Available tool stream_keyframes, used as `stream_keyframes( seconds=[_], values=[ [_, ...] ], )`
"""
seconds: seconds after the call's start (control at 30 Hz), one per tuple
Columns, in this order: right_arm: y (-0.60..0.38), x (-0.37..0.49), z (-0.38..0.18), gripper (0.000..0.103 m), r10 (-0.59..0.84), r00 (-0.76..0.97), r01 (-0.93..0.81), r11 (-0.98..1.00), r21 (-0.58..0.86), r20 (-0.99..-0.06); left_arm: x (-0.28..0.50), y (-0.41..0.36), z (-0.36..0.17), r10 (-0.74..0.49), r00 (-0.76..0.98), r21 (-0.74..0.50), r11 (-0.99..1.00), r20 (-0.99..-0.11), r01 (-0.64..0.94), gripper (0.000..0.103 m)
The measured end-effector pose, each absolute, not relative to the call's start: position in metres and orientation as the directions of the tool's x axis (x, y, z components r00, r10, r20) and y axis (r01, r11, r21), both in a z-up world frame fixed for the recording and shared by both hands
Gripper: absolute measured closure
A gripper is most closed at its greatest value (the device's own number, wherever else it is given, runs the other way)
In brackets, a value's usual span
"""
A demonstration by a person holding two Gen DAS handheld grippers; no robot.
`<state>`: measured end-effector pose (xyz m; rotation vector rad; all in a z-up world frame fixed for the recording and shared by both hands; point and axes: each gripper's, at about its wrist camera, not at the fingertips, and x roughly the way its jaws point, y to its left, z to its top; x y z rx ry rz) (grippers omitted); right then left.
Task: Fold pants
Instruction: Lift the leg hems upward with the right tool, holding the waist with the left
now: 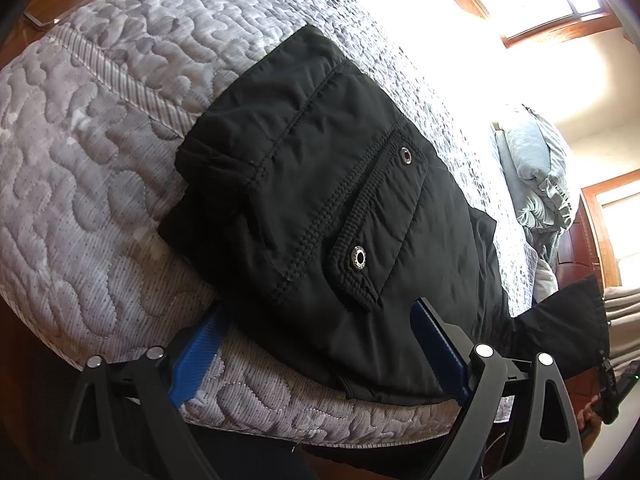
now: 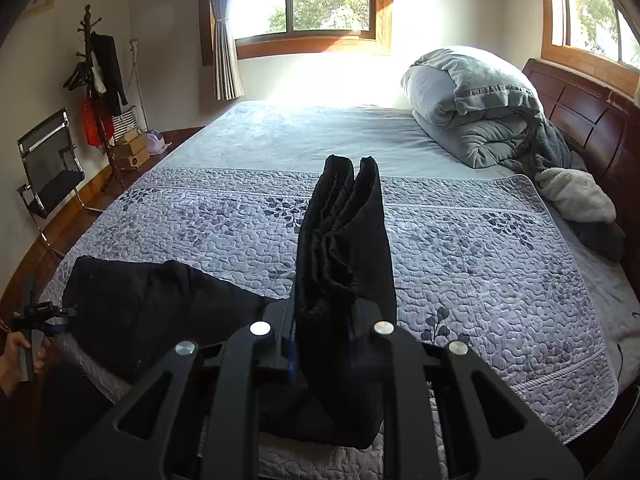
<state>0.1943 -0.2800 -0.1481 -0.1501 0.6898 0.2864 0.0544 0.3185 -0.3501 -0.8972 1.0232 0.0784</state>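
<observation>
Black pants lie on the quilted bedspread at the bed's near corner, a snap-buttoned pocket flap facing up. My left gripper is open, straddling their near edge: one blue pad rests on the cloth, the other on the quilt beside it. My right gripper is shut on the bunched leg ends, which stand up between its fingers. The rest of the pants lies flat to the left, beside the left gripper in a person's hand.
A folded grey duvet and a white fleece item lie by the wooden headboard. A metal chair, a coat rack and boxes stand on the floor left of the bed. Windows sit behind.
</observation>
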Motion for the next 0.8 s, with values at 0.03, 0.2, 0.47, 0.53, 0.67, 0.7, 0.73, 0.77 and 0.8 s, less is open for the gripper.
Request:
stream_keyframes(
  seconds=[0.03, 0.2, 0.47, 0.53, 0.67, 0.7, 0.73, 0.77, 0.8],
  values=[
    [-0.277, 0.193, -0.15, 0.087, 0.208, 0.734, -0.311, 0.949, -0.047, -0.647, 0.054, 0.318, -0.35, -0.336, 0.55, -0.61, 0.654, -0.764, -0.447, 0.011],
    [-0.261, 0.191, -0.156, 0.087, 0.198, 0.729, -0.326, 0.942, -0.077, -0.655, 0.053, 0.318, -0.351, -0.336, 0.553, -0.612, 0.655, -0.762, -0.445, 0.011],
    [-0.231, 0.188, -0.171, 0.087, 0.194, 0.709, -0.366, 0.923, -0.119, -0.678, 0.051, 0.318, -0.351, -0.34, 0.555, -0.614, 0.657, -0.759, -0.437, 0.011],
    [-0.224, 0.186, -0.175, 0.087, 0.187, 0.705, -0.379, 0.915, -0.141, -0.684, 0.052, 0.318, -0.351, -0.341, 0.557, -0.616, 0.657, -0.757, -0.435, 0.011],
    [-0.217, 0.185, -0.18, 0.087, 0.19, 0.698, -0.393, 0.908, -0.148, -0.691, 0.052, 0.317, -0.352, -0.338, 0.556, -0.612, 0.662, -0.76, -0.433, 0.01],
    [-0.216, 0.185, -0.181, 0.087, 0.19, 0.696, -0.394, 0.907, -0.147, -0.692, 0.052, 0.317, -0.352, -0.337, 0.554, -0.609, 0.665, -0.761, -0.432, 0.01],
    [-0.215, 0.185, -0.182, 0.087, 0.192, 0.694, -0.394, 0.908, -0.144, -0.694, 0.052, 0.316, -0.352, -0.336, 0.552, -0.607, 0.668, -0.763, -0.431, 0.01],
    [-0.214, 0.185, -0.183, 0.087, 0.192, 0.693, -0.395, 0.907, -0.143, -0.695, 0.053, 0.316, -0.352, -0.335, 0.551, -0.605, 0.669, -0.764, -0.431, 0.01],
    [-0.214, 0.186, -0.183, 0.087, 0.191, 0.691, -0.396, 0.907, -0.144, -0.697, 0.053, 0.315, -0.352, -0.335, 0.55, -0.604, 0.67, -0.765, -0.432, 0.01]
  ],
)
